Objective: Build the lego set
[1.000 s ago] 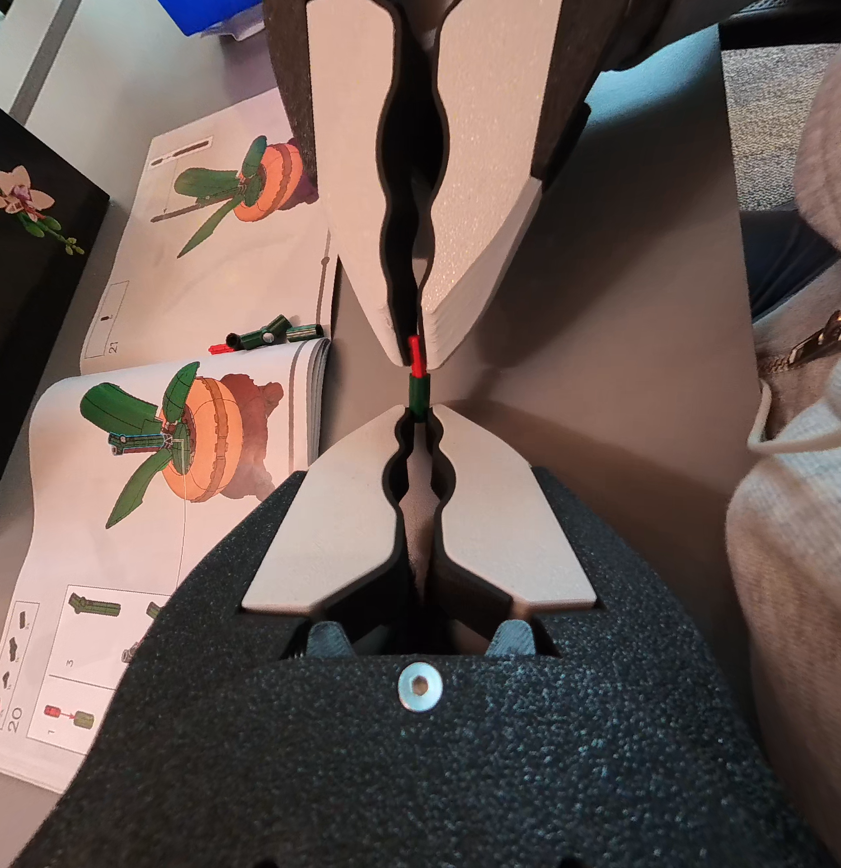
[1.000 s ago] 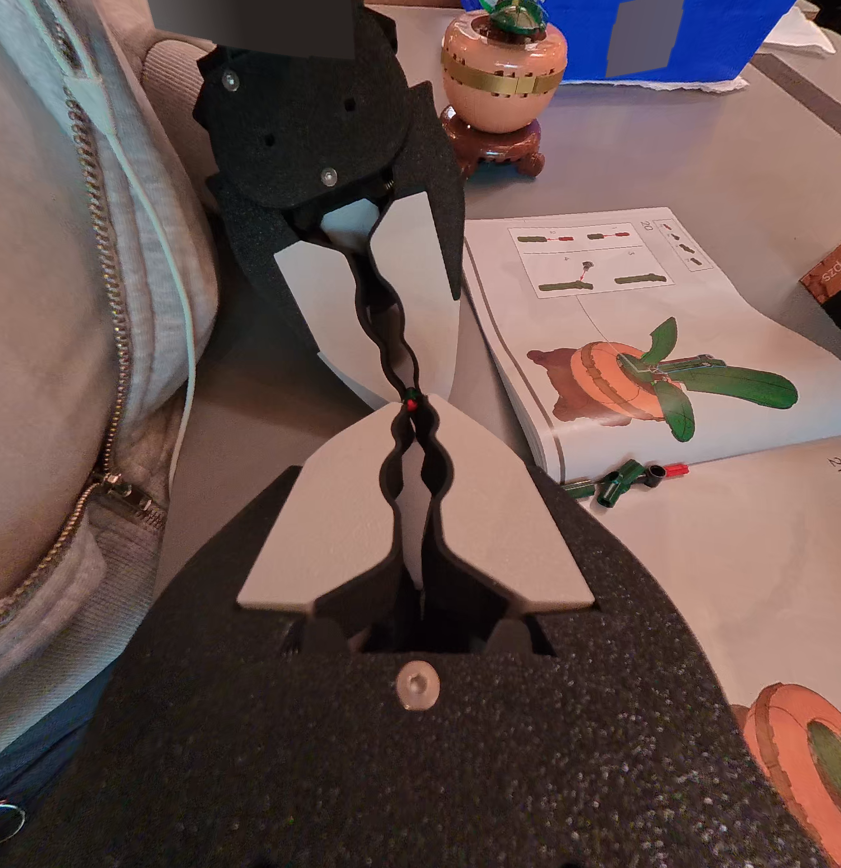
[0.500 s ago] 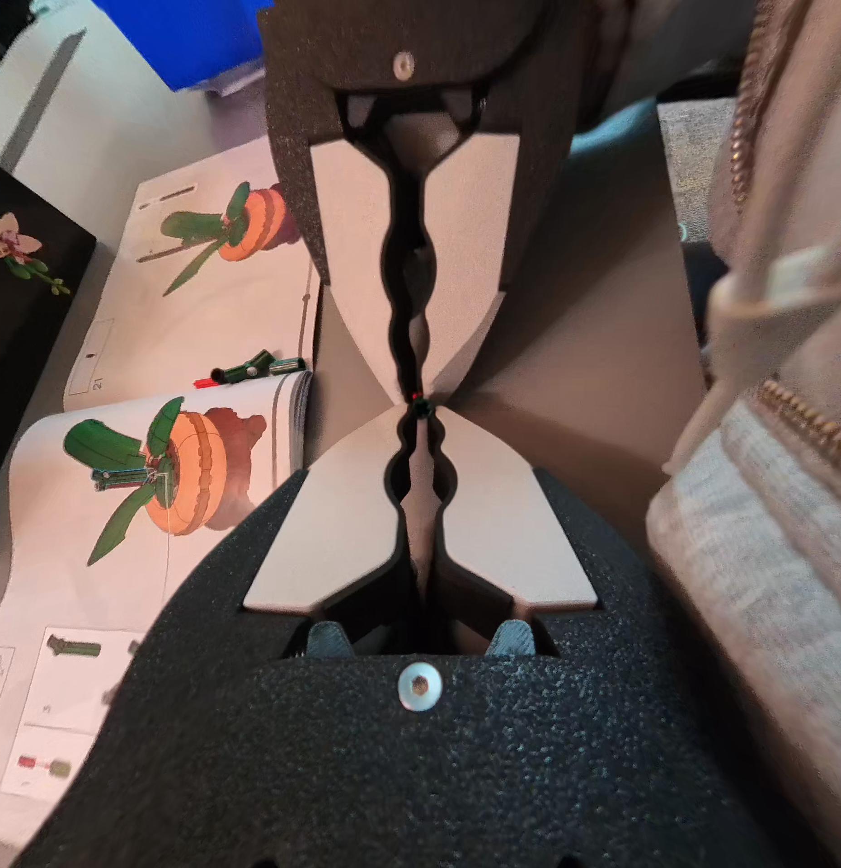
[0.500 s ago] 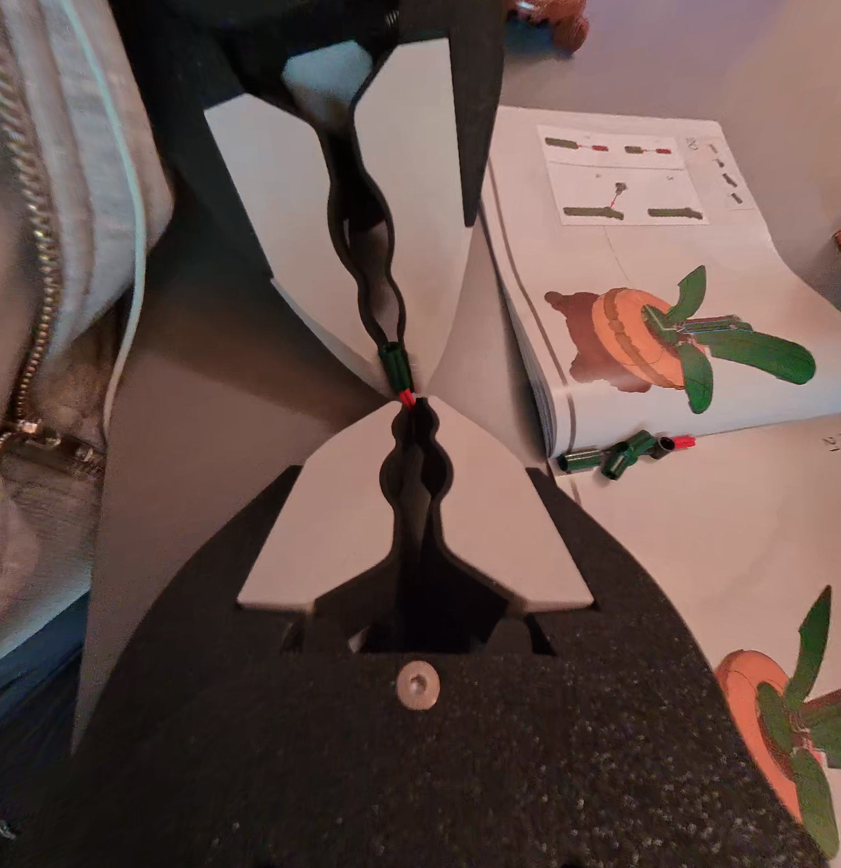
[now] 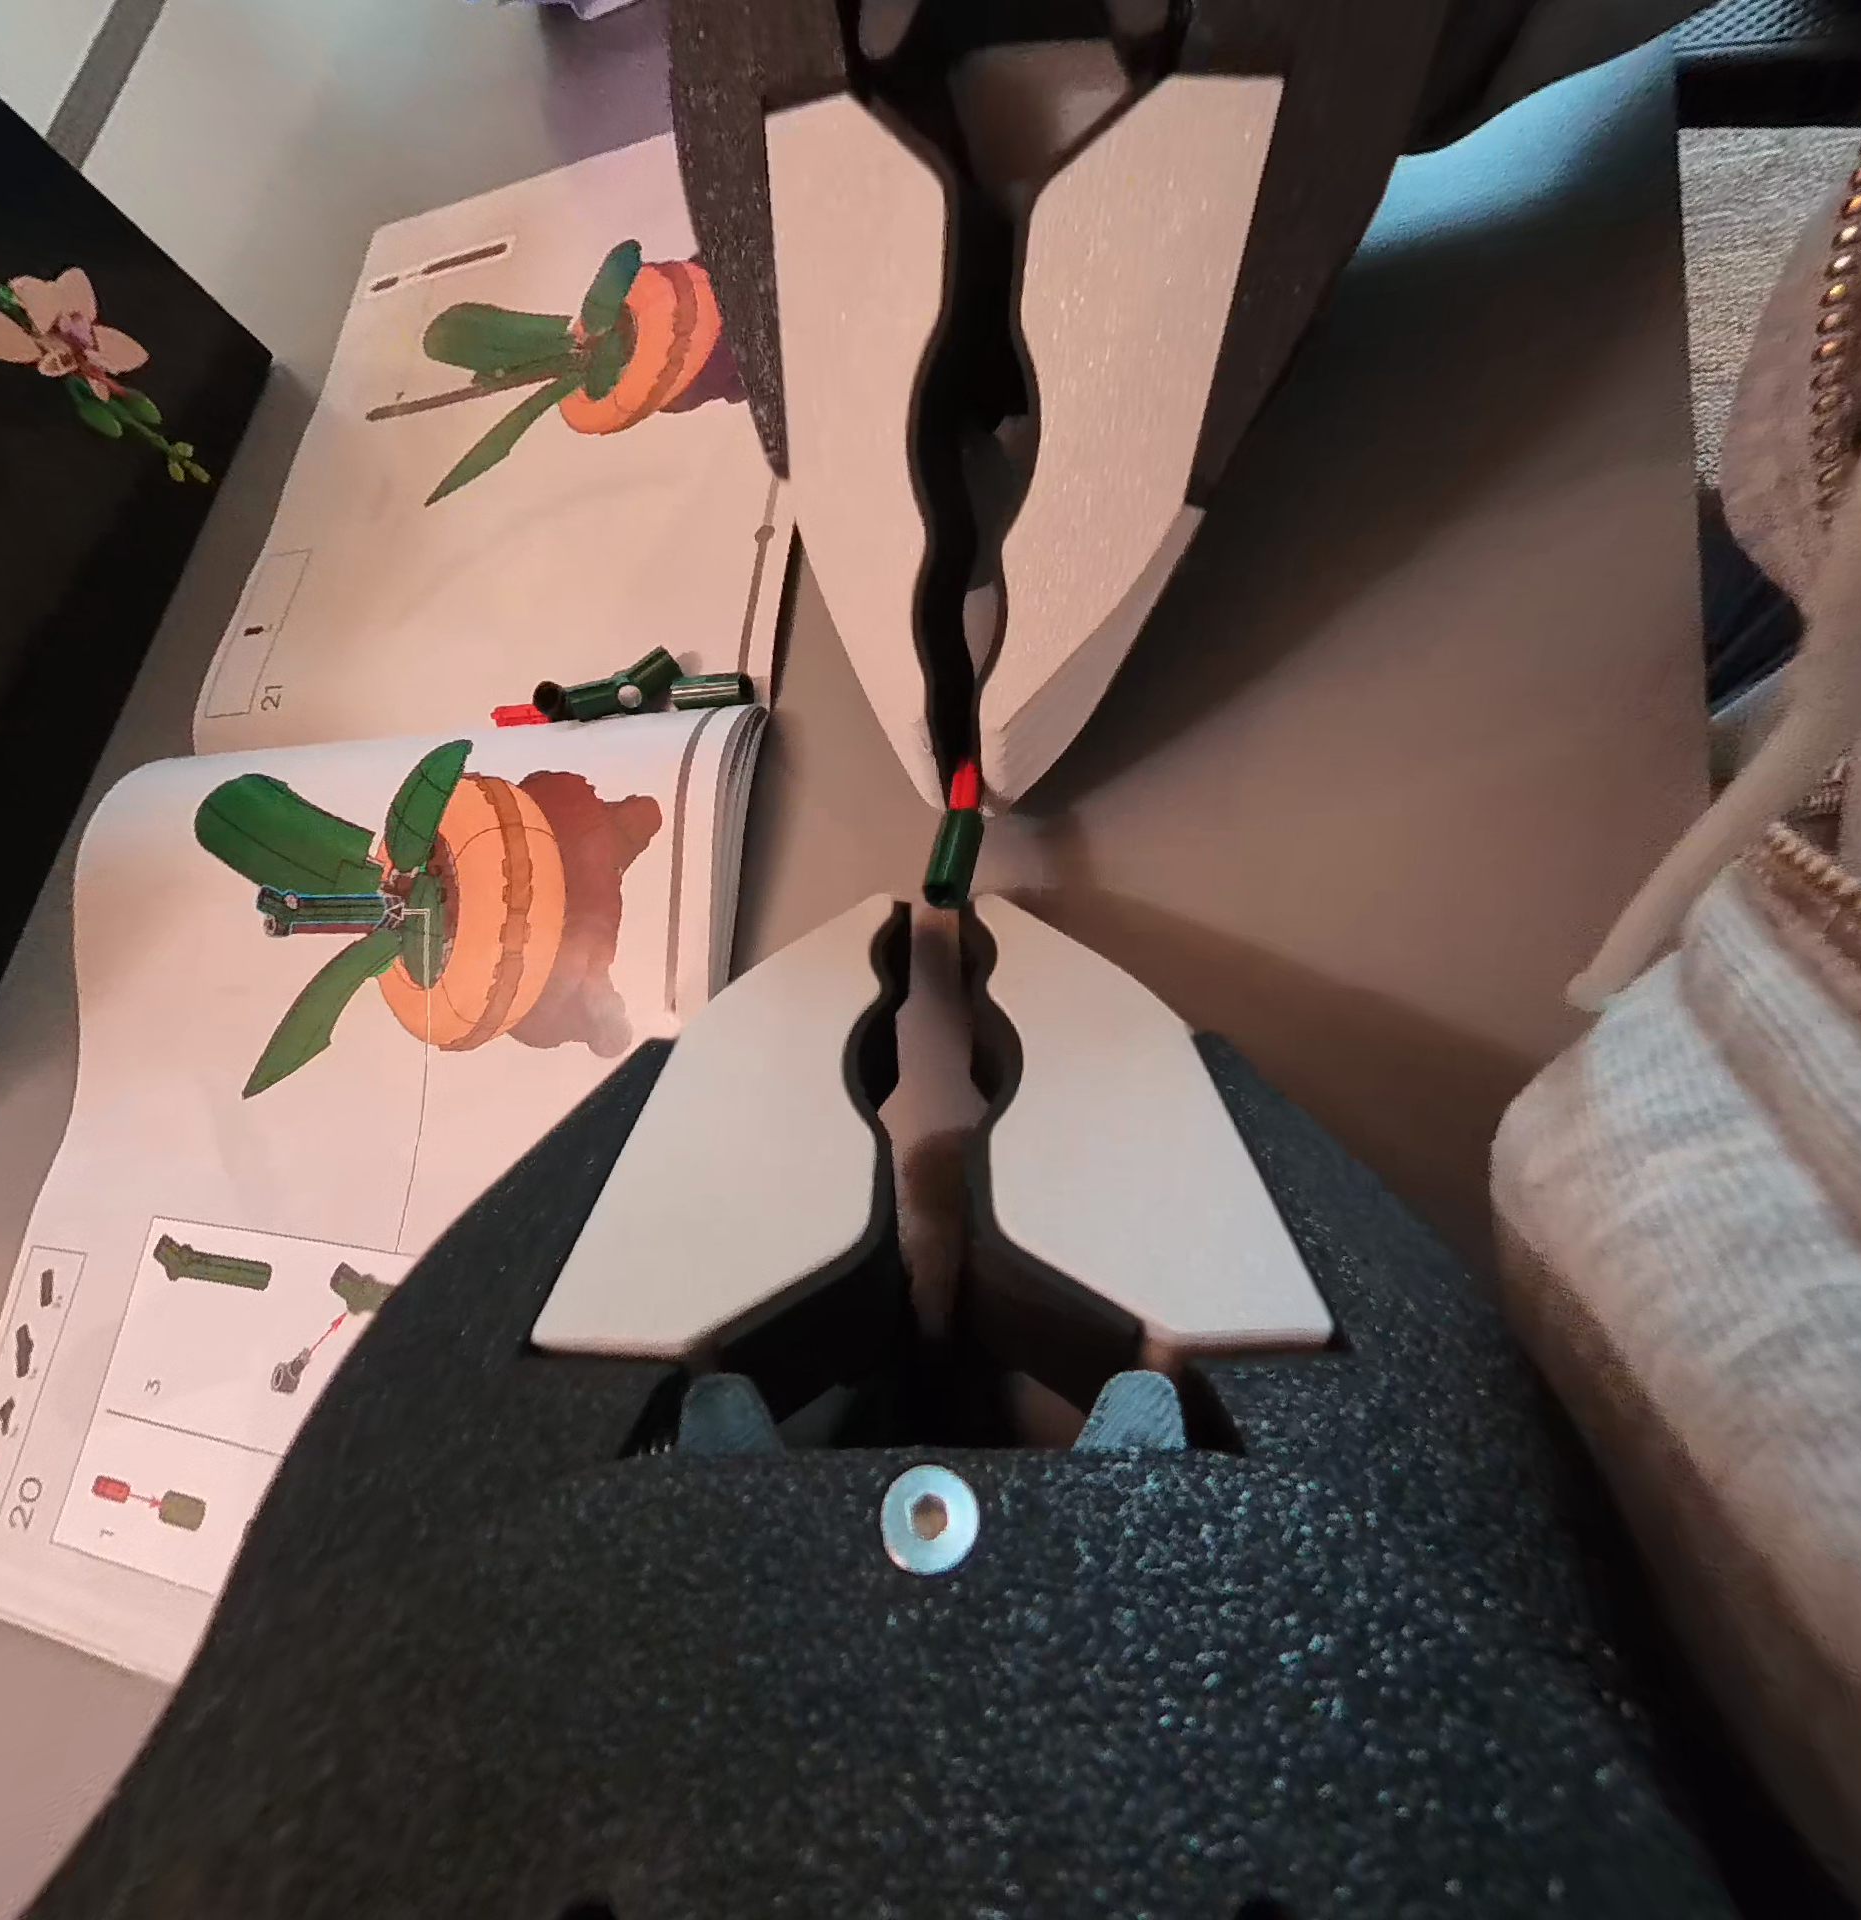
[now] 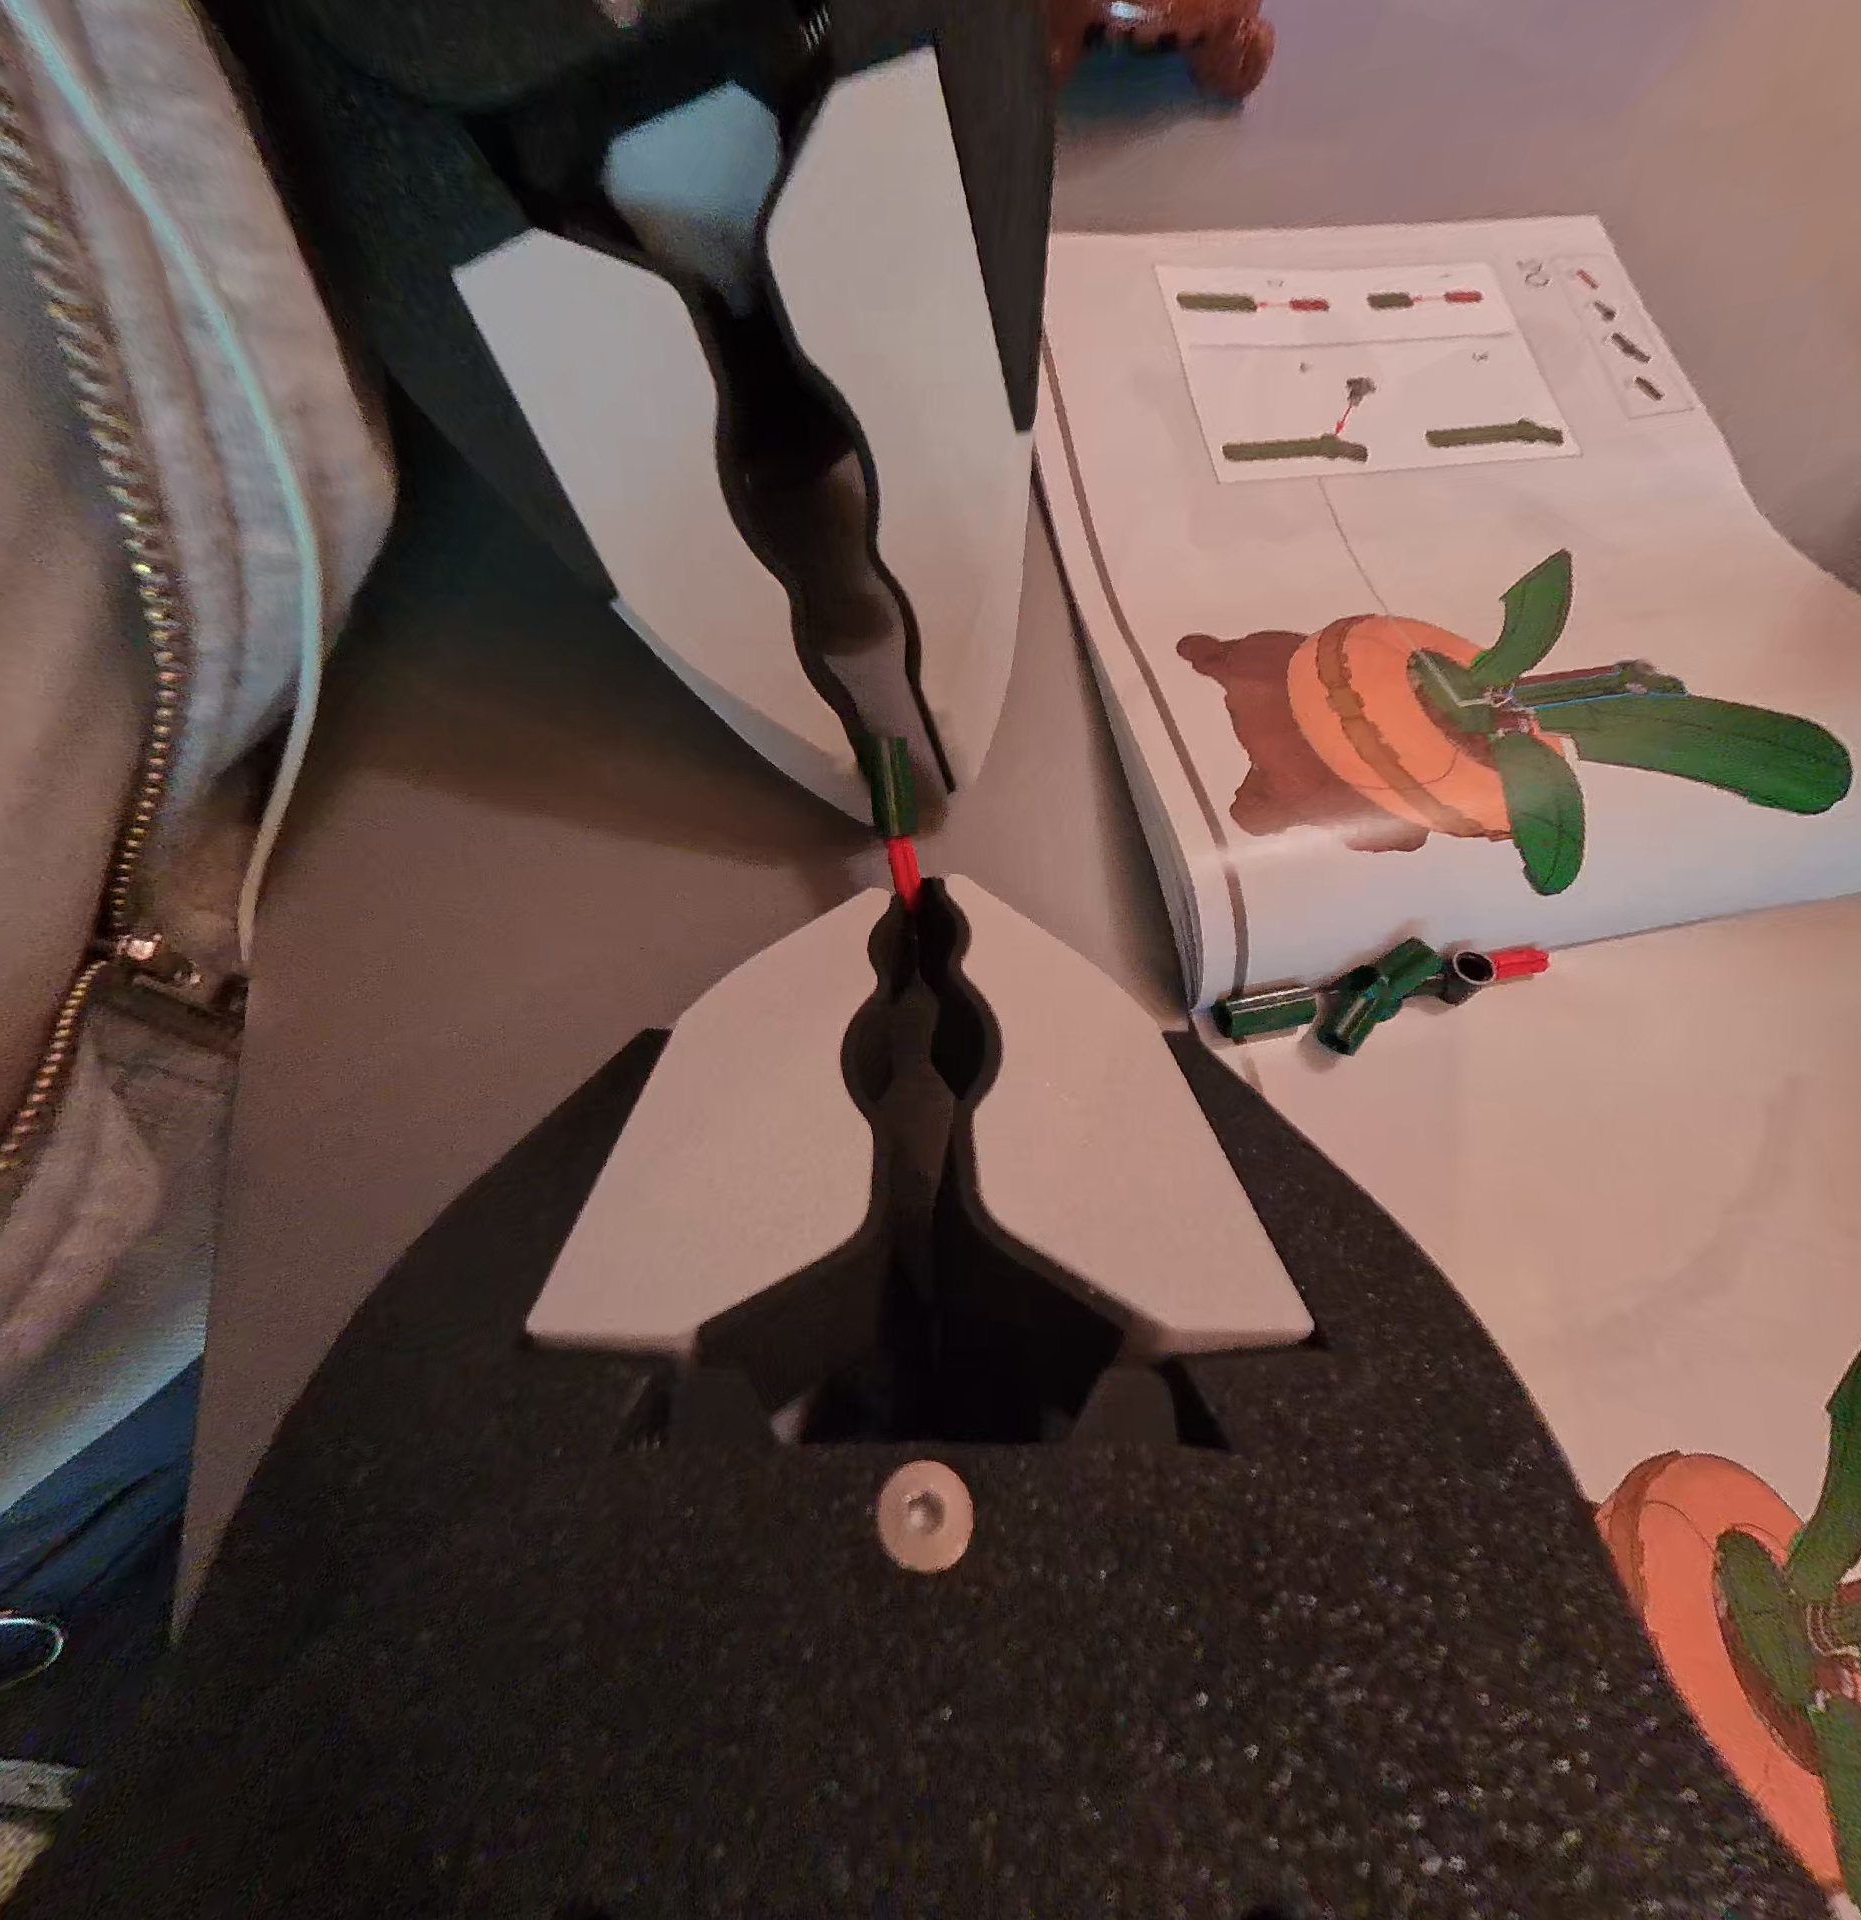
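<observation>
My left gripper and right gripper meet tip to tip above the grey table. The left one is shut on a short dark green tube at its very fingertips. The right gripper, coming from the top of the left wrist view, is shut on a small red pin whose end sits inside the tube. In the right wrist view the tube sits between the left gripper's tips, and the red pin bridges the two grippers.
An open instruction booklet lies on the table beside the grippers. On it lie a loose green tube, a green angled connector and a black piece with a red pin. A black box is far left. A person's grey zip jacket is close by. My two grippers' fingertips are within a few centimetres of each other.
The grippers pressed close together half a second ago and have eased slightly apart. Less of the red pin shows than a second ago. Both holds stay the same.
</observation>
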`<state>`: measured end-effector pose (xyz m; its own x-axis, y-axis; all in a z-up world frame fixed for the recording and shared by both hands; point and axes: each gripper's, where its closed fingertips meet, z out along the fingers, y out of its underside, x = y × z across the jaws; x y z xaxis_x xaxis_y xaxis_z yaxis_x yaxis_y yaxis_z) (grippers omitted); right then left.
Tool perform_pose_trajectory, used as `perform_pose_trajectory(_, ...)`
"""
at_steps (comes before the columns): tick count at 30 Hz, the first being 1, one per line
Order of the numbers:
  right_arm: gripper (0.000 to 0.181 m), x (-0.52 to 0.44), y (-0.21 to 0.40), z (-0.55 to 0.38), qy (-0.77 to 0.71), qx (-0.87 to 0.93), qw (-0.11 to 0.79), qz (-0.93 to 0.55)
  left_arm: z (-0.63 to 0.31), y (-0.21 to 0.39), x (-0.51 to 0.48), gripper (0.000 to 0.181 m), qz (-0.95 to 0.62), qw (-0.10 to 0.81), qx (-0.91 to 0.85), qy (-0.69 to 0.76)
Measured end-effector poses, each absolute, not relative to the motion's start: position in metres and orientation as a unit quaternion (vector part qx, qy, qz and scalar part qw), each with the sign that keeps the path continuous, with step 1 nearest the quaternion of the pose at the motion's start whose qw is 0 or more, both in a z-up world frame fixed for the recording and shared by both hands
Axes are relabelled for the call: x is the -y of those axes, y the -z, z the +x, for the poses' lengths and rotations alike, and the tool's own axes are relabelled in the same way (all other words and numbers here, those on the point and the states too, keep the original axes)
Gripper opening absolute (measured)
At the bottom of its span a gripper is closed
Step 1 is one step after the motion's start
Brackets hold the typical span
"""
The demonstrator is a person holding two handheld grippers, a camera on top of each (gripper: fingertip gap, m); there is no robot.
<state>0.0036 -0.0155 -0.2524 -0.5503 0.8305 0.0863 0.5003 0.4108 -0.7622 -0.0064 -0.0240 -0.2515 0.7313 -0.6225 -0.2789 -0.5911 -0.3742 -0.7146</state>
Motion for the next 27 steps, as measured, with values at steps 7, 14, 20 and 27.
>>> perform_pose_trajectory(7, 0.002, 0.0155, 0.2532, -0.0002, -0.312, 0.821, 0.23, -0.419, -0.0073, 0.2496, 0.0213, 0.018, -0.825, 0.396, -0.402, -0.045)
perform_pose_trajectory(14, 0.002, 0.0171, 0.2517, 0.0011, -0.3, 0.823, 0.252, -0.411, -0.0025, 0.2523, 0.0243, 0.006, -0.823, 0.39, -0.411, -0.029)
perform_pose_trajectory(20, 0.001, 0.0192, 0.2504, 0.0011, -0.259, 0.837, 0.265, -0.403, -0.0014, 0.2527, 0.027, 0.006, -0.822, 0.377, -0.426, -0.032)
perform_pose_trajectory(27, 0.001, 0.0218, 0.2498, -0.0008, -0.27, 0.842, 0.27, -0.381, -0.0001, 0.2528, 0.0282, 0.005, -0.811, 0.391, -0.434, 0.011)
